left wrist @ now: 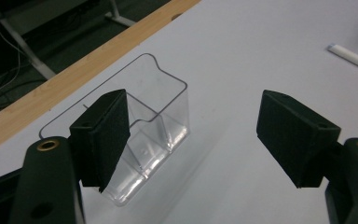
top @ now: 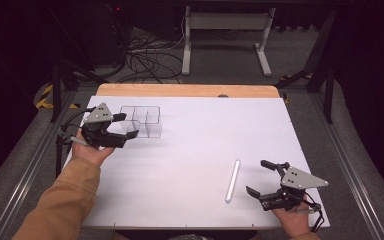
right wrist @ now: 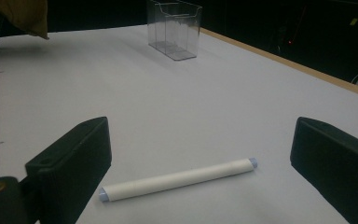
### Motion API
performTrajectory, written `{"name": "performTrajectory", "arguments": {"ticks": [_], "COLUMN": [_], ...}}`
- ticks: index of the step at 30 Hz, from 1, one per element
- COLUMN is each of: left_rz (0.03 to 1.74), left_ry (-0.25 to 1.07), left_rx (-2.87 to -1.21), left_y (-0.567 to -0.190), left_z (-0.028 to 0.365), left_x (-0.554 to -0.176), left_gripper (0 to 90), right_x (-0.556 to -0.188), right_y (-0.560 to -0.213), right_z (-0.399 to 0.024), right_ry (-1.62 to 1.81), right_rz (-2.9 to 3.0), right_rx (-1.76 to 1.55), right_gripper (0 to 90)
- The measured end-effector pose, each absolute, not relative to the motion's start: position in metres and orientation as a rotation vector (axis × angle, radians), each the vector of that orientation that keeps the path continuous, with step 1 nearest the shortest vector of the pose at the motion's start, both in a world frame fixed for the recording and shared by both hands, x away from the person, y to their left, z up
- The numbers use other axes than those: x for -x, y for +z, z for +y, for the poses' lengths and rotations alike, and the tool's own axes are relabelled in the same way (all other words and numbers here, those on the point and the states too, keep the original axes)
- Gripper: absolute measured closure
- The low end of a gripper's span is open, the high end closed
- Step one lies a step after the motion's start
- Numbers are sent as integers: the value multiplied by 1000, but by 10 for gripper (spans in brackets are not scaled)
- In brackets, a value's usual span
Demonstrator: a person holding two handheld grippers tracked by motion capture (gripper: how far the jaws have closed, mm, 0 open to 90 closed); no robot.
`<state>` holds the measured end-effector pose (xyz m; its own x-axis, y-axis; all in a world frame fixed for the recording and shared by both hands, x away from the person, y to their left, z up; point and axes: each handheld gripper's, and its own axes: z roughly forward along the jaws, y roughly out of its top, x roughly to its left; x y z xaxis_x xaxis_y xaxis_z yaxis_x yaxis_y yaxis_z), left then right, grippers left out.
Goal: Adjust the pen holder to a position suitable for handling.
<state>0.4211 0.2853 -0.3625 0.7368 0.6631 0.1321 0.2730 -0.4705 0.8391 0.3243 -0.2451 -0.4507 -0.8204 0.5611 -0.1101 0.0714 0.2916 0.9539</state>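
A clear plastic divided container [top: 142,121] stands on the far left of the white table [top: 190,145]. My left gripper [top: 129,125] is at its left end with its jaws apart. In the left gripper view the container [left wrist: 154,116] is partly behind the left-hand jaw, and the other jaw stands well off it; the left gripper [left wrist: 196,135] is open. A white tube [top: 233,180] lies on the table at the near right. Just right of it my right gripper [top: 256,176] is open. The right gripper view has the tube [right wrist: 177,179] lying crosswise ahead of the wide jaws of the right gripper [right wrist: 200,154].
A wooden strip [top: 187,90] borders the table's far edge. Beyond it are floor cables [top: 145,60] and a white frame [top: 225,30]. The container [right wrist: 175,30] is far off in the right gripper view. A tan sleeve [top: 60,200] comes in at the bottom left.
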Motion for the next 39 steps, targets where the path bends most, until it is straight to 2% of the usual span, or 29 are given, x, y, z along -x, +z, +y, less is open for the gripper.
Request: {"name": "performTrajectory", "arguments": {"ticks": [14,26,39], "left_rz": [815,890,911], "left_ry": [518,558,516], "left_rx": [-2173,-2308,-2378], "left_y": [-370,-390,-402], "left_z": [282,274,266], "left_x": [-464,-483,-493], "left_gripper": [271,286,361], "right_x": [-325,-325,-326], "right_y": [-452,-453,-454], "right_z": [-246,-246,-245], "right_ry": [1549,1545,1545], "right_rz": [2152,2159,2173], "right_rx": [-565,-565,-561], "right_gripper": [56,58,58]}}
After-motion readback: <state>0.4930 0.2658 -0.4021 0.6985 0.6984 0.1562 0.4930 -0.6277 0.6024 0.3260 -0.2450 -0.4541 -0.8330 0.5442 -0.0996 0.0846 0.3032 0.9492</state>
